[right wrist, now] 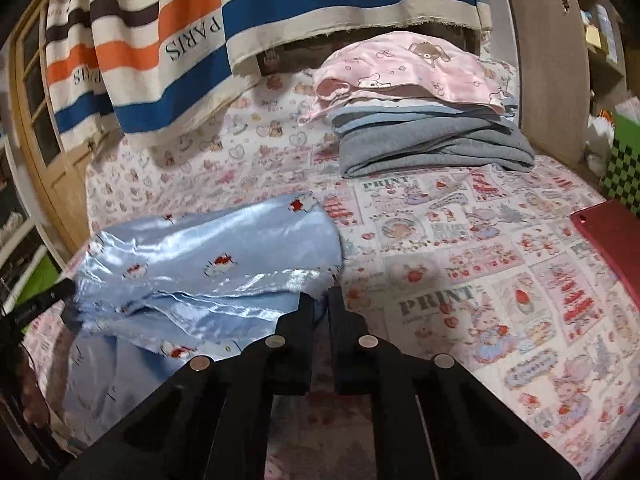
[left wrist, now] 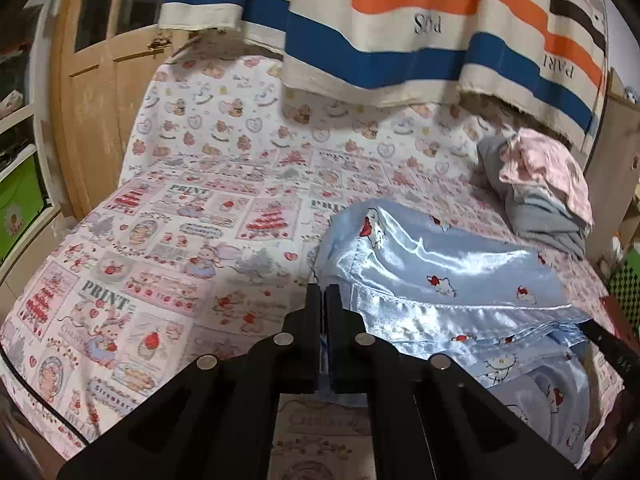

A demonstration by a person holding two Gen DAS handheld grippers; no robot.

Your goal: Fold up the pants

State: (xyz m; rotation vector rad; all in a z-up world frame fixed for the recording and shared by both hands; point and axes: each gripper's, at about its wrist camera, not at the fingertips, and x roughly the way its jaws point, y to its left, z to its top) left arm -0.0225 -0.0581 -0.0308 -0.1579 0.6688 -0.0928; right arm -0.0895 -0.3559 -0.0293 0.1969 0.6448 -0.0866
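Blue satin pants [left wrist: 440,272] on printed bedsheet [left wrist: 168,240], bunched, long axis running across bed between both grippers. Left gripper [left wrist: 323,292] pressed together, pinching pants' edge. Right gripper [right wrist: 322,300] pressed together on opposite edge. Folded stack [right wrist: 432,128] beyond.

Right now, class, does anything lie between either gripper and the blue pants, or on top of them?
Nothing visible does. The left gripper and right gripper both sit shut at the edge of the pants. The folded stack lies apart, farther back on the bed.
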